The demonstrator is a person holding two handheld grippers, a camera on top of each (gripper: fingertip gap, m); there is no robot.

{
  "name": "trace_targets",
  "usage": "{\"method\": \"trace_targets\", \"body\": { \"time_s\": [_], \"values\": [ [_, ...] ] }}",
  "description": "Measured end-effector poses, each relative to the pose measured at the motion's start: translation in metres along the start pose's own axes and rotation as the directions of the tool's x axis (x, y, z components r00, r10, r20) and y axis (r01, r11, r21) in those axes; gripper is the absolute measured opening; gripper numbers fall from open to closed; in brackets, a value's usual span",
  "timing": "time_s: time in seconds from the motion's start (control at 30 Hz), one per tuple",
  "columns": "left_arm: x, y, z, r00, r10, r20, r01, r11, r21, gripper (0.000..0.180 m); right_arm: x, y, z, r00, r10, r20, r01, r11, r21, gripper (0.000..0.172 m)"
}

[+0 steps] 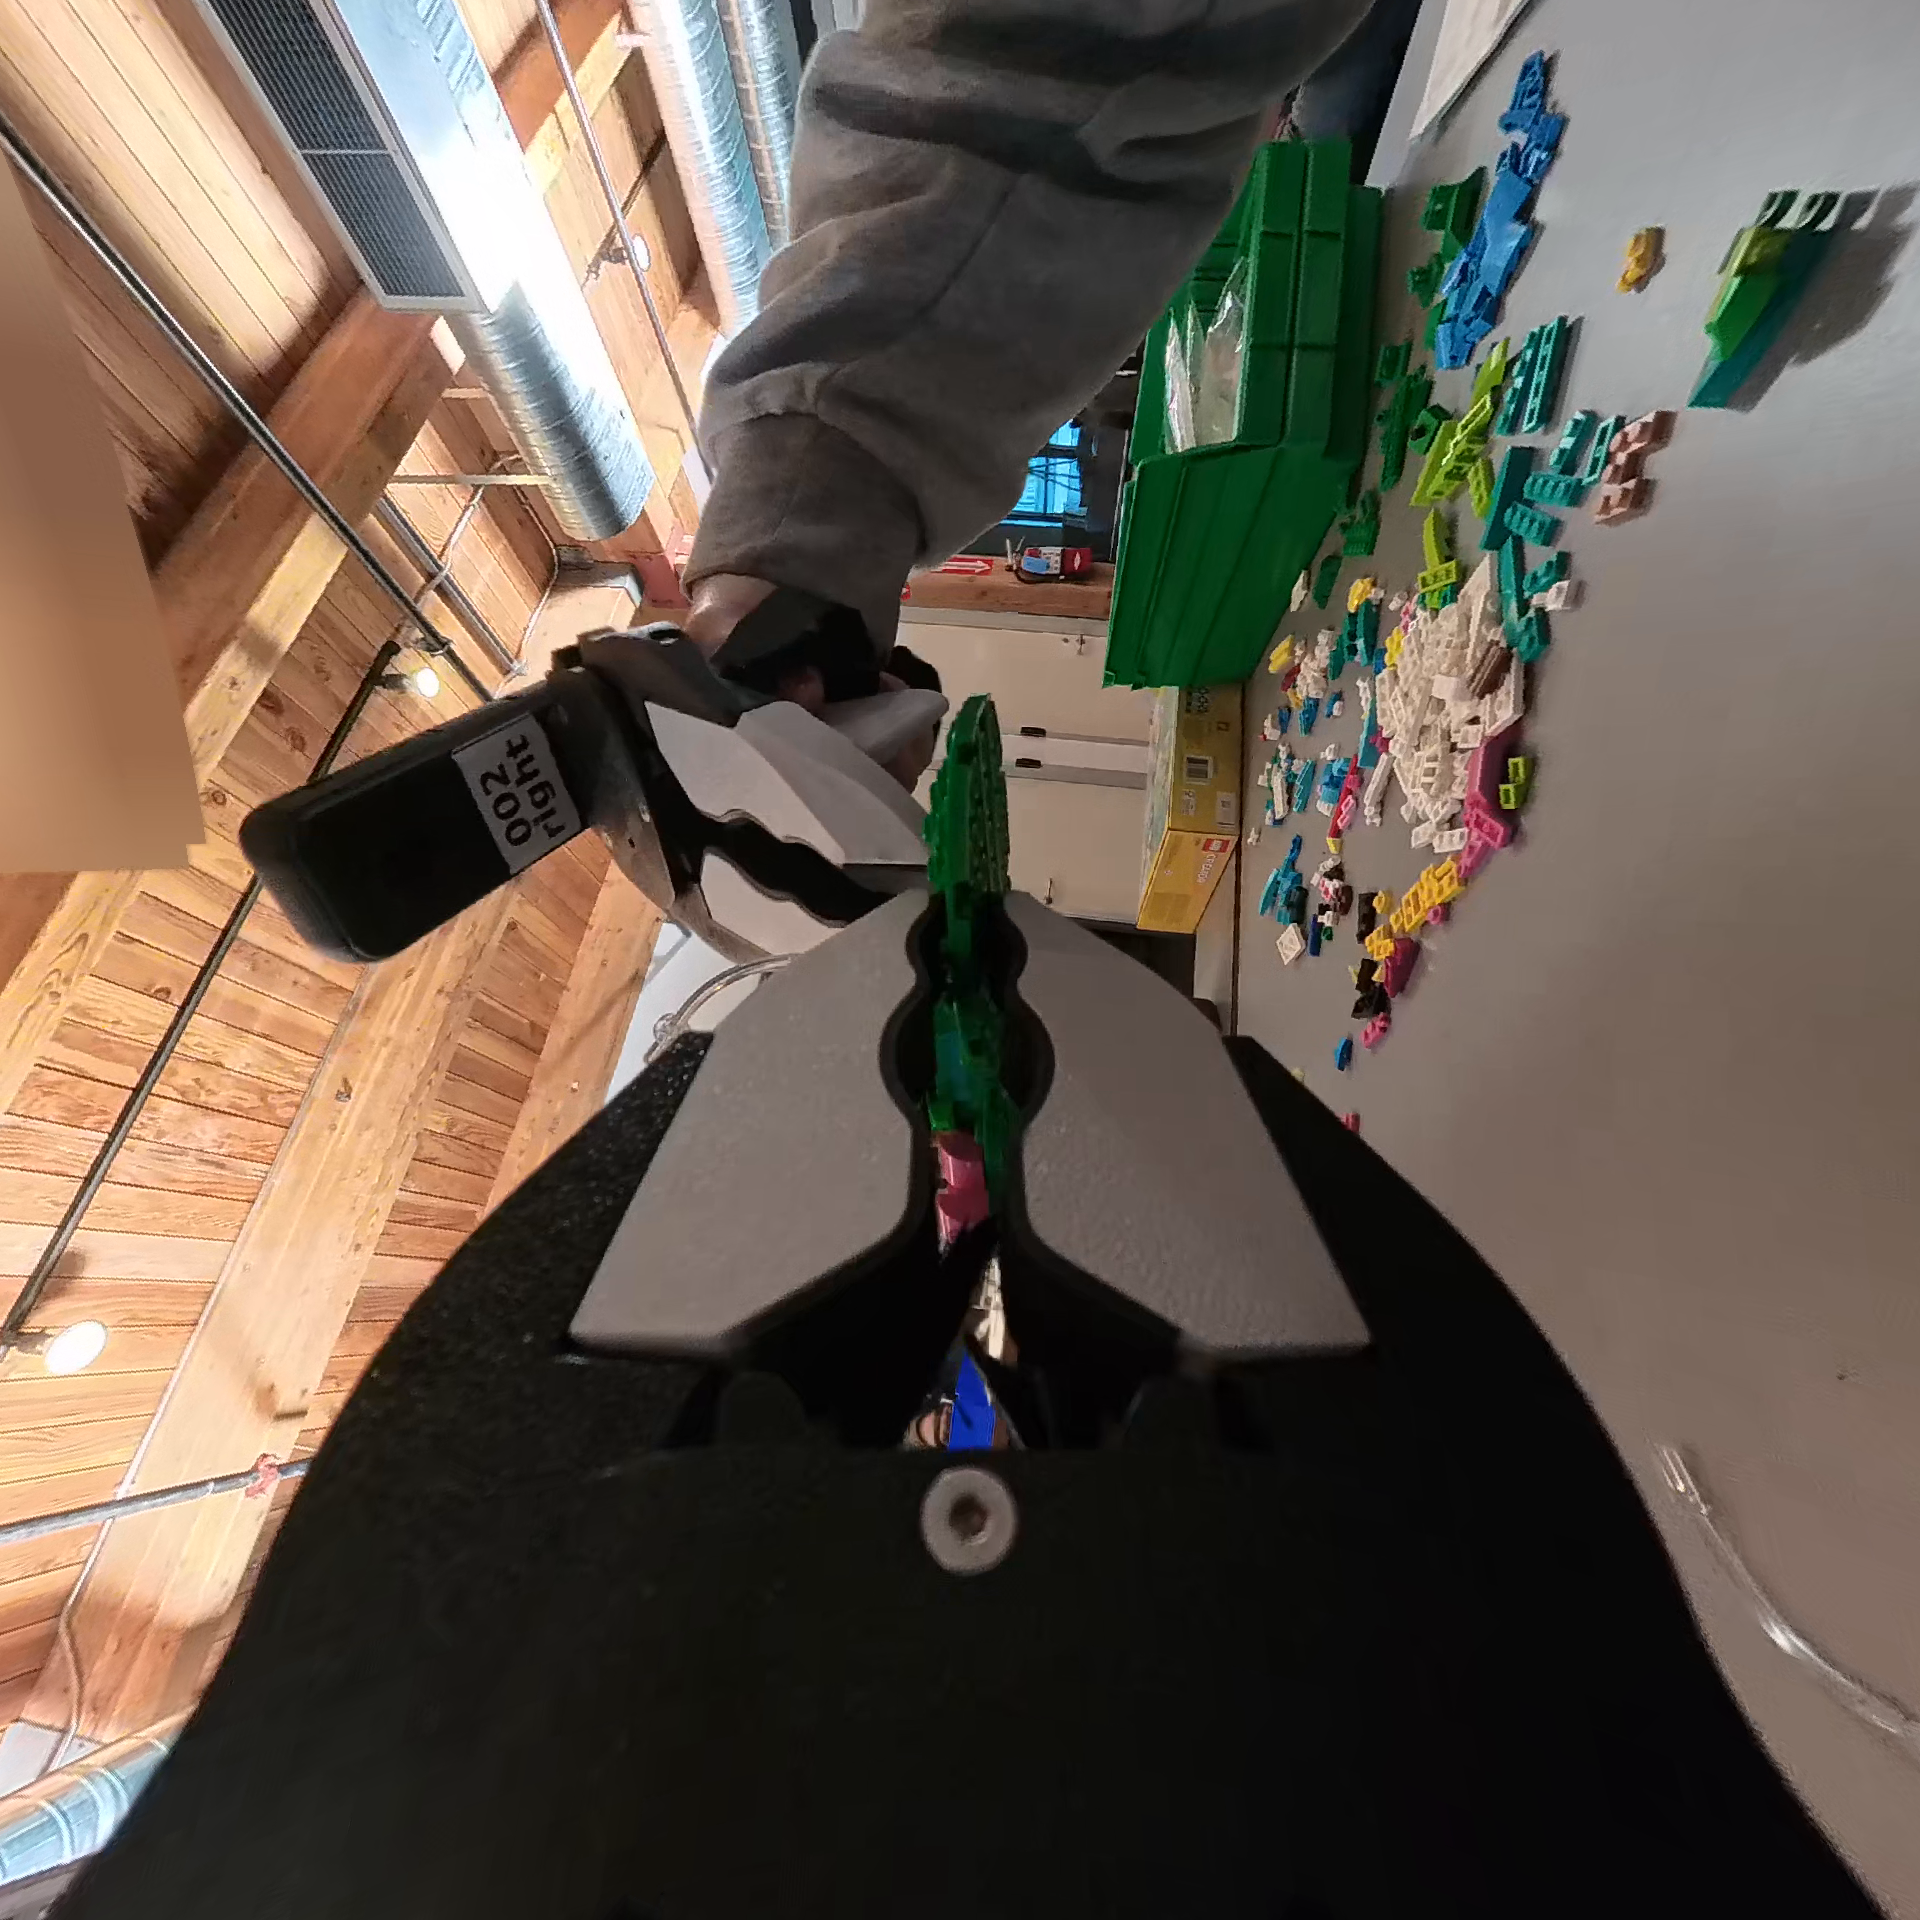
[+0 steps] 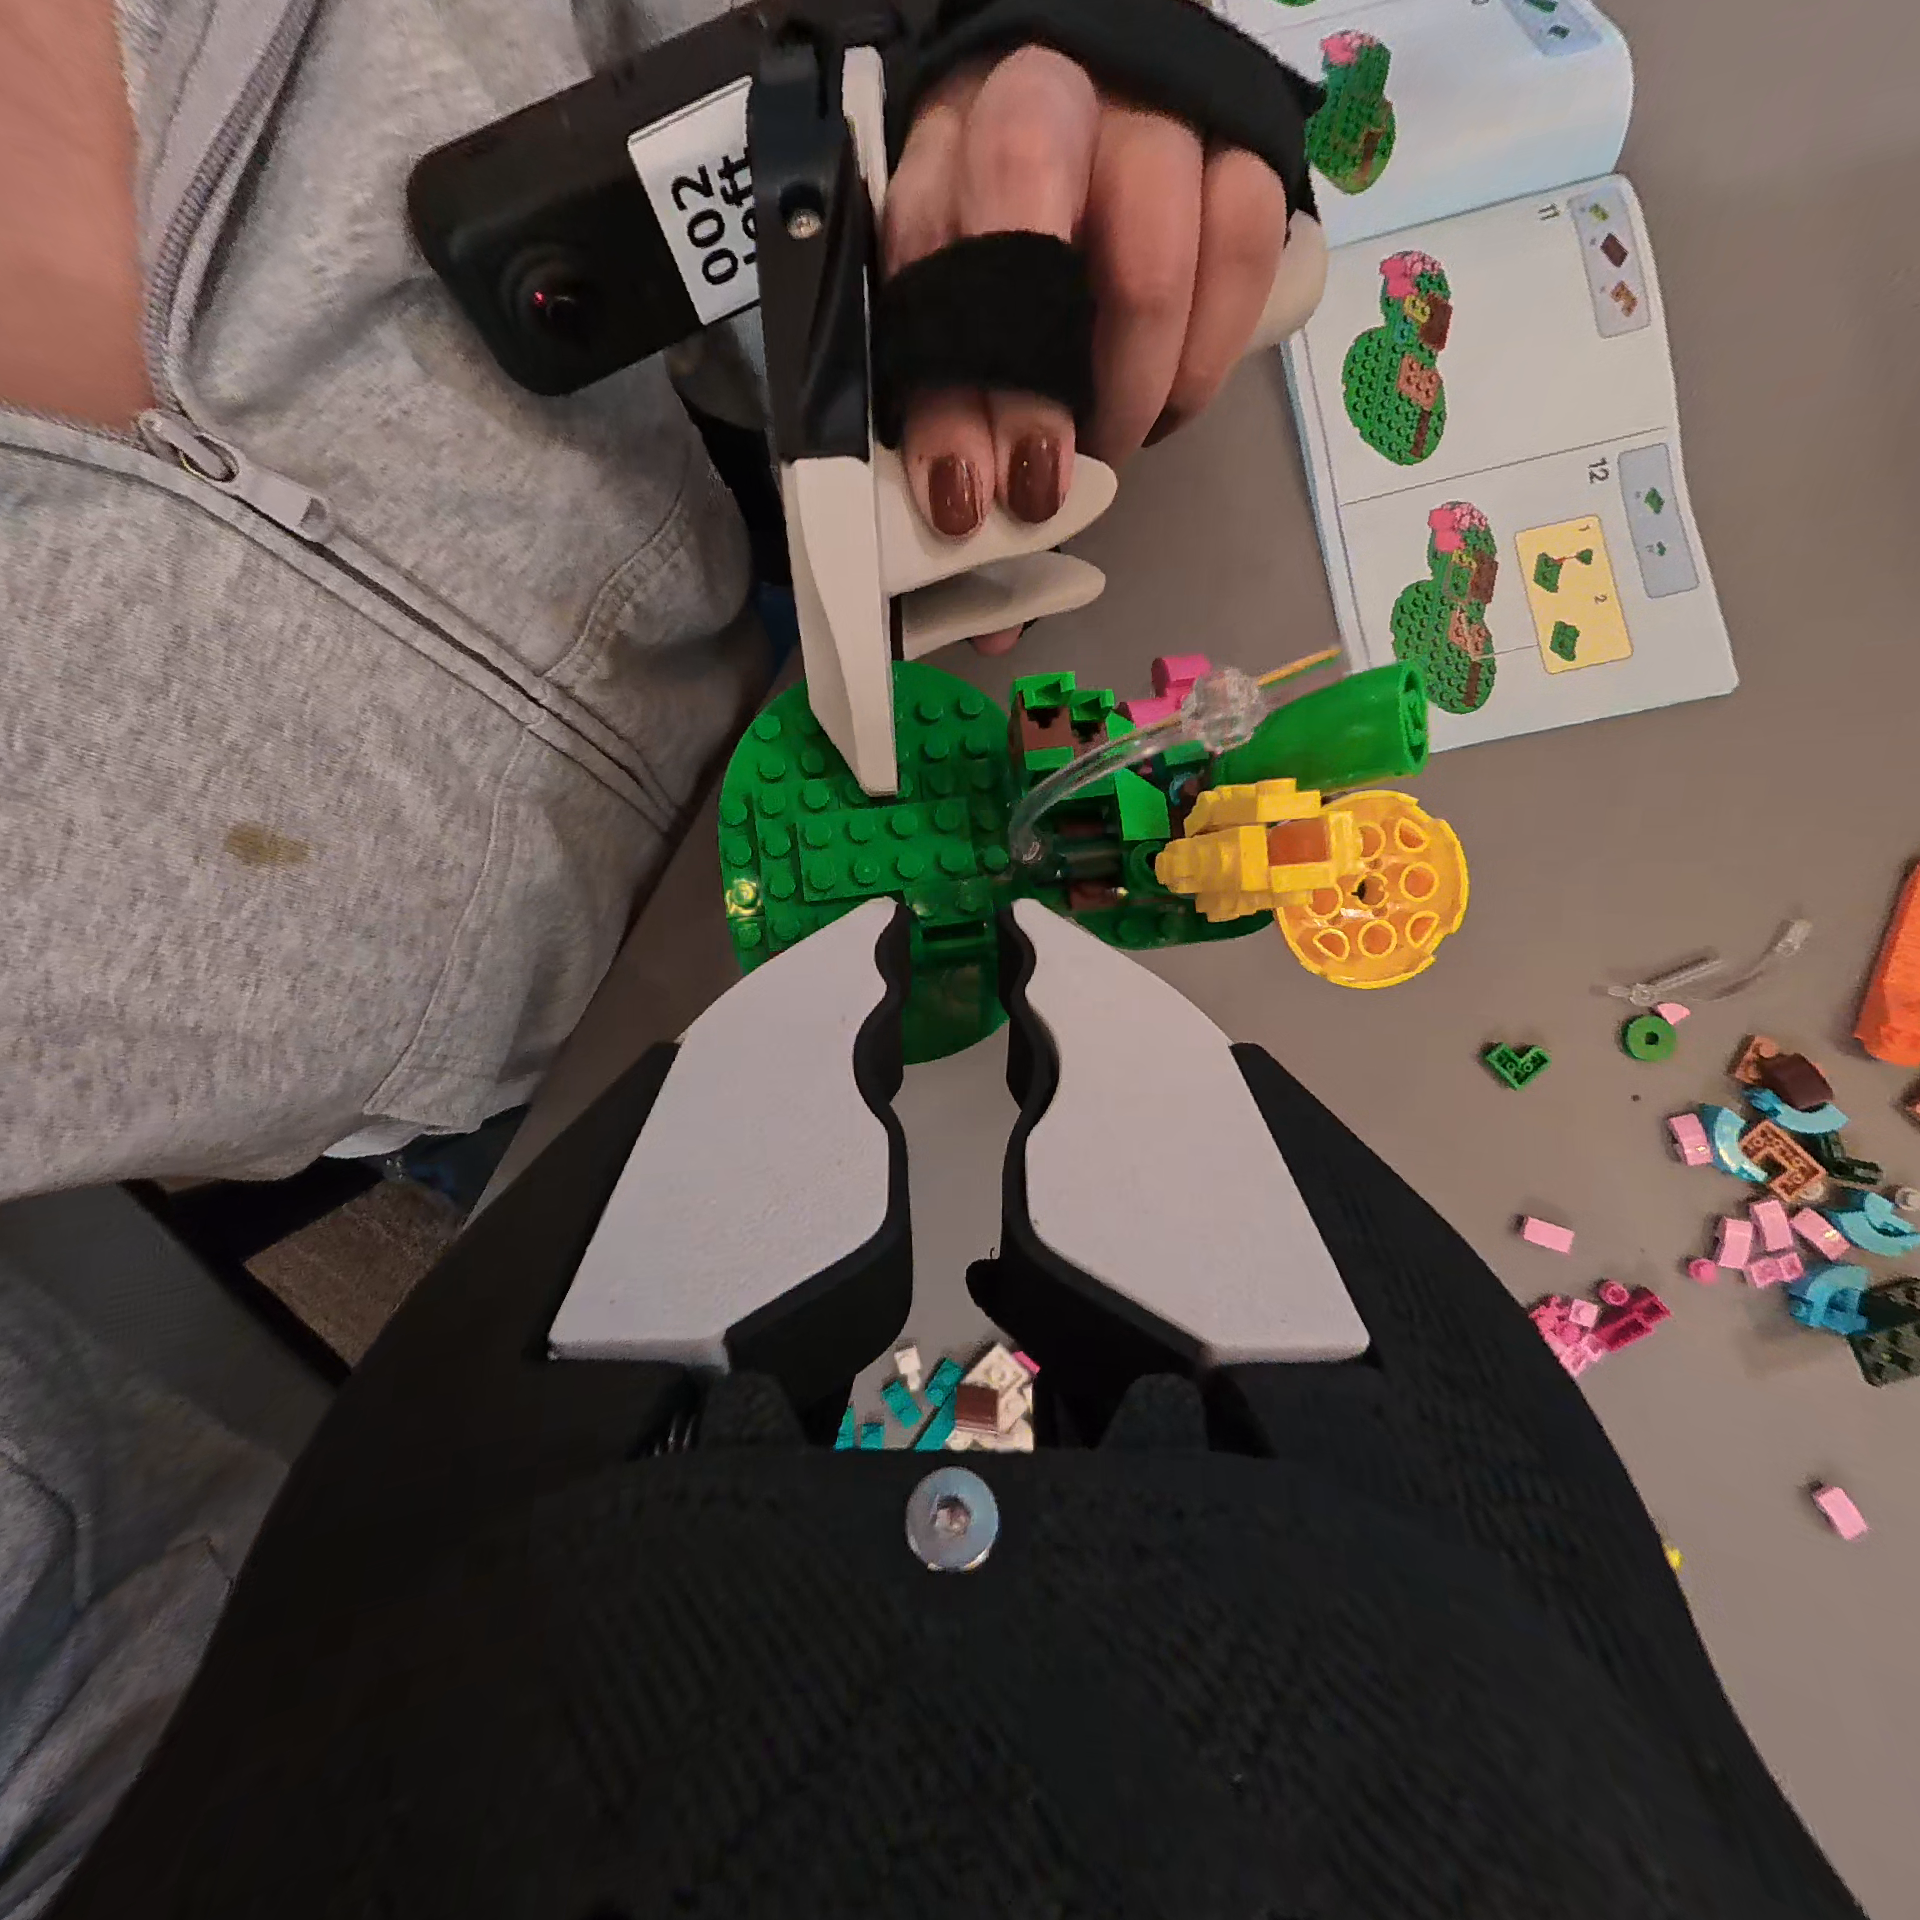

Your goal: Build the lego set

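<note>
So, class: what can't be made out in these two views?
- Left wrist view: plate is edge-on, so its top is hidden.
- Right wrist view: small green brick is partly covered by the right gripper's fingers.
- Right wrist view: booklet is cut off at the top edge.

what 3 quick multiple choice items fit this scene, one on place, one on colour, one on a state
1. The instruction booklet lies:
A) on the grey table
B) on the floor
C) inside a bin

2. The honeycomb disc on the green brick model is:
A) blue
B) yellow
C) white

3. The left gripper is:
A) wide open over the table
B) clamped on the model's green base plate
C) holding the booklet

Answers: 1 A, it lies open on the tabletop. 2 B, plainly yellow. 3 B, both fingers close on the plate's edge.
</note>
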State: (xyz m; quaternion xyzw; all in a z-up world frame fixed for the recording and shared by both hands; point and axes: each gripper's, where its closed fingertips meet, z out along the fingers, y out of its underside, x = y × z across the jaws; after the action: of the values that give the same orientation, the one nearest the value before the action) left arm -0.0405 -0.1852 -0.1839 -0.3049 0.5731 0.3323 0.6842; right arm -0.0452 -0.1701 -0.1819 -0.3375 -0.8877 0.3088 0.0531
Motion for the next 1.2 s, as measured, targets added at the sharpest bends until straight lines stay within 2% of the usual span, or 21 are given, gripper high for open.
{"method": "trace_targets", "body": {
  "time_s": [0.33, 0.87, 1.1, 1.2],
  "values": [
    [0.001, -0.003, 0.001, 1.000, 0.017, 0.008, -0.017, 1.000, 0.004, 0.007, -0.006, 0.003, 0.001, 0.999, 0.024, 0.039, -0.021, 0.998, -0.065, 0.014],
    [-0.001, -0.003, 0.001, 0.999, 0.029, 0.019, -0.030, 1.000, 0.000, 0.007, -0.009, 0.003, -0.005, 0.999, 0.019, 0.036, -0.018, 0.999, -0.050, 0.019],
    [-0.006, -0.002, 0.000, 0.999, 0.028, 0.035, -0.028, 1.000, -0.003, 0.007, -0.010, -0.001, -0.020, 1.000, -0.001, -0.017, 0.002, 0.997, 0.080, 0.024],
    [-0.009, -0.003, -0.001, 0.999, 0.006, 0.044, -0.006, 1.000, 0.004, 0.007, -0.007, -0.002, -0.027, 0.996, -0.013, -0.086, 0.026, 0.989, 0.147, 0.024]
  ]
}}
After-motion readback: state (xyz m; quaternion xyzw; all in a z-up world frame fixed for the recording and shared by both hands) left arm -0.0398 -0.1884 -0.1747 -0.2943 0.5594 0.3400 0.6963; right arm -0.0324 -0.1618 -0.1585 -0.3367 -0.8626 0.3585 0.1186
